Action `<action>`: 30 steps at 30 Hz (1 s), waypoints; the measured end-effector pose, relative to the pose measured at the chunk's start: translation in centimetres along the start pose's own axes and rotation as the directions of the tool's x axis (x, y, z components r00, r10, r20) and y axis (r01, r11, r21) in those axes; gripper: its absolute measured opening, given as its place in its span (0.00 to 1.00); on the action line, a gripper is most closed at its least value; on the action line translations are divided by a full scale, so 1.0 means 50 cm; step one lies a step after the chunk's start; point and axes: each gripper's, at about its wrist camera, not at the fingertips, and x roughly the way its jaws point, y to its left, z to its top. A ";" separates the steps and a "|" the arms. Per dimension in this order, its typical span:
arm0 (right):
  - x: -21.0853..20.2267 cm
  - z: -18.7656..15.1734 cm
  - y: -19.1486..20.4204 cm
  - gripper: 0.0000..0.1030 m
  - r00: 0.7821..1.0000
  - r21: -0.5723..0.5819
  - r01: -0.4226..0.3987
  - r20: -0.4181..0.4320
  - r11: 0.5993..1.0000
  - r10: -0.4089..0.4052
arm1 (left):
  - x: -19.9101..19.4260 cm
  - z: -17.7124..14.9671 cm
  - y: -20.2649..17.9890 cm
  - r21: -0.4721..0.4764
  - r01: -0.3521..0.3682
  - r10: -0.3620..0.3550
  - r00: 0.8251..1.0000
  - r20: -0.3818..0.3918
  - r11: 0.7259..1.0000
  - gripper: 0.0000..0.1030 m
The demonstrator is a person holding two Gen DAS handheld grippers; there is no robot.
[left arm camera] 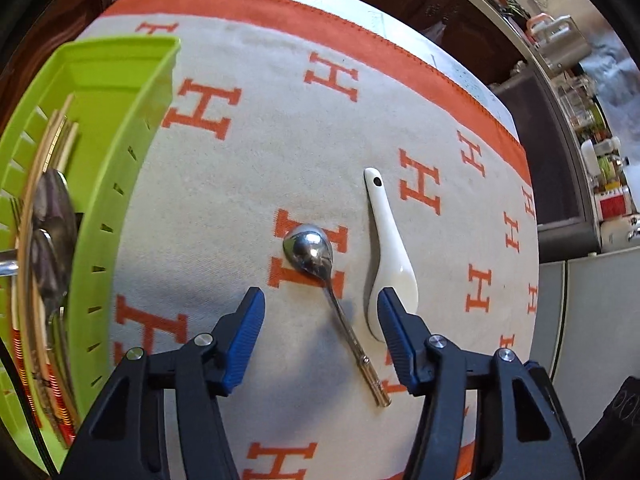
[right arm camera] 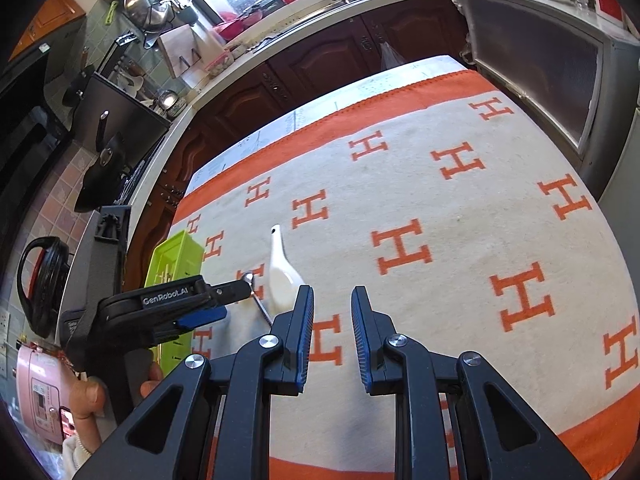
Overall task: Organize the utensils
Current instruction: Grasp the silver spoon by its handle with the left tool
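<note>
A cream blanket with orange H's covers the table. Between the left gripper's half-open, empty jaws lies a shiny steel spoon, a white ceramic spoon partly hidden behind one finger. The right gripper hangs narrowly parted, empty.

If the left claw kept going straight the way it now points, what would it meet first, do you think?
Most likely the metal spoon: its handle lies between the open fingers of the left claw. The white ceramic spoon sits just beside the right finger; depth is unclear.

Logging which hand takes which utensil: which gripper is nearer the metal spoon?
Left. The left gripper straddles the metal spoon's handle; the right gripper hovers off to its side, over bare cloth.
</note>
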 end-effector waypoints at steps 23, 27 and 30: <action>0.031 -0.007 -0.040 0.19 1.000 0.039 -0.005 -0.018 0.999 0.006 | 0.047 0.029 -0.052 -0.065 -0.015 0.022 0.995 0.100 0.998 0.12; 0.035 -0.010 -0.037 0.19 1.000 0.035 -0.003 -0.022 0.999 0.003 | 0.051 0.034 -0.067 -0.055 -0.048 0.054 0.992 0.116 0.997 0.11; 0.037 -0.011 -0.034 0.19 1.000 0.029 -0.001 -0.026 1.000 0.001 | 0.058 0.040 -0.076 -0.035 -0.053 0.056 0.992 0.114 0.998 0.03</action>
